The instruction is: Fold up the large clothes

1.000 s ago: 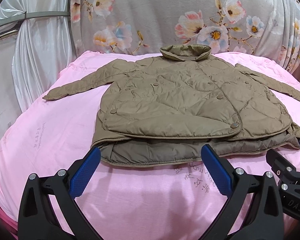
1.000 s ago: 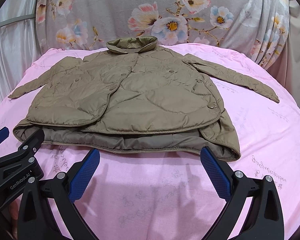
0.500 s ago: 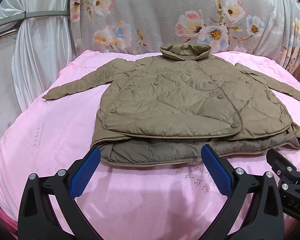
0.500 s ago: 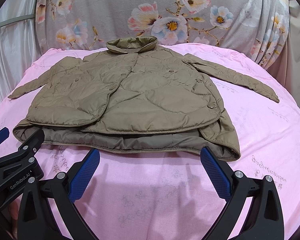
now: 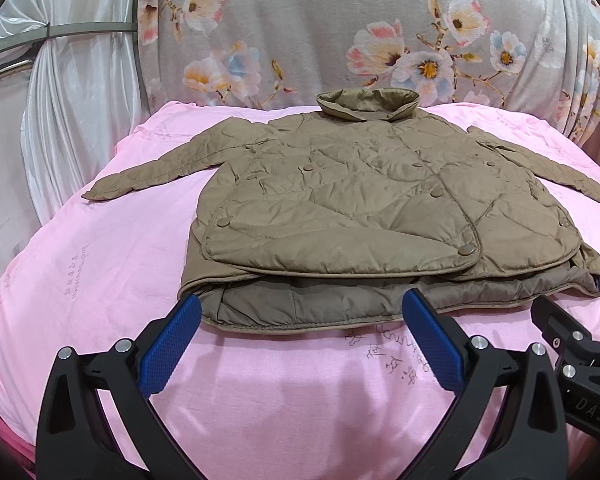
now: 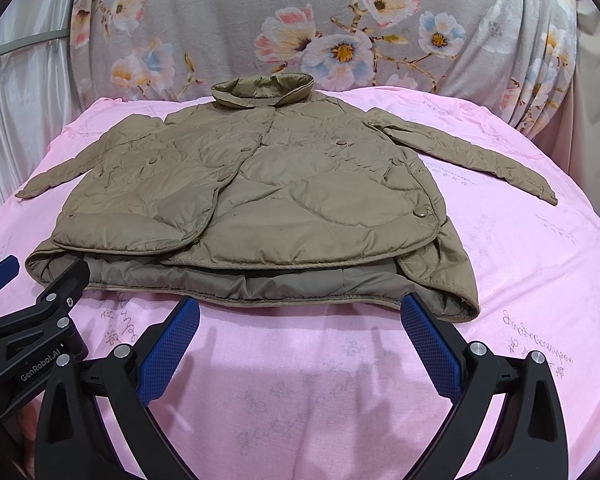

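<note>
Left view: left gripper (image 5: 300,308) wide open, empty, at the near hem of the jacket (image 5: 364,208) lying flat mid-bed (image 5: 100,280). Right view: right gripper (image 6: 300,312) likewise wide open, empty, at the hem, sleeves spread sideways.

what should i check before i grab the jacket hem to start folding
1. Left gripper open, holding nothing: ok.
2. Right gripper open, holding nothing: ok.
3. Jacket lies front up on the pink sheet, collar at the far end: ok.
4. Sleeves spread out to both sides, not yet folded in: ok.
5. Near hem even: not ok, the lining shows below the front panels.
6. Snaps all fastened: cannot tell.
</note>
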Available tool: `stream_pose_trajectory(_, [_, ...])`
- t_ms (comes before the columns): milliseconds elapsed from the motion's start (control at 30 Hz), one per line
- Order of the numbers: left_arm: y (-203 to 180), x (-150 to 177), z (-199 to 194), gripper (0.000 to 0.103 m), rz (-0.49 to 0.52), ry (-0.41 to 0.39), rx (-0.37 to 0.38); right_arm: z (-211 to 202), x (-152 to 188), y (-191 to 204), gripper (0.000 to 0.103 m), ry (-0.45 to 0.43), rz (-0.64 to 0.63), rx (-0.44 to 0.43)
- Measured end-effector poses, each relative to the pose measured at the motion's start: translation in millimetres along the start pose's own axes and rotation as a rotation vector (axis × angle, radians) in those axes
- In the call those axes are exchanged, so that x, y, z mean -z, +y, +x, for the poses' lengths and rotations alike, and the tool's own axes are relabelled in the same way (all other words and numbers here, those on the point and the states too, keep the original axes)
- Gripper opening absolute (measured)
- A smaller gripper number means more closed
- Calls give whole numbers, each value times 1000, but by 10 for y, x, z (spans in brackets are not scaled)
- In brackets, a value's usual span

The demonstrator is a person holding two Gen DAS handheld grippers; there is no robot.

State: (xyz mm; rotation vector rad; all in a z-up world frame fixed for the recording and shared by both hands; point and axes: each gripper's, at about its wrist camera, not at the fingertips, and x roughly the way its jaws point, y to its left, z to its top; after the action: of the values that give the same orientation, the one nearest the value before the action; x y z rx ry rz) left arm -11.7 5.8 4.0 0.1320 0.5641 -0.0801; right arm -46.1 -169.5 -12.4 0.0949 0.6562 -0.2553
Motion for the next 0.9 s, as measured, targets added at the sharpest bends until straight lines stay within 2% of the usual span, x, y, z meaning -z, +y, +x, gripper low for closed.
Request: stream_pose_trajectory(900, [-42, 2, -13, 98, -2, 0, 1, -7, 19, -20, 98, -4, 8, 3])
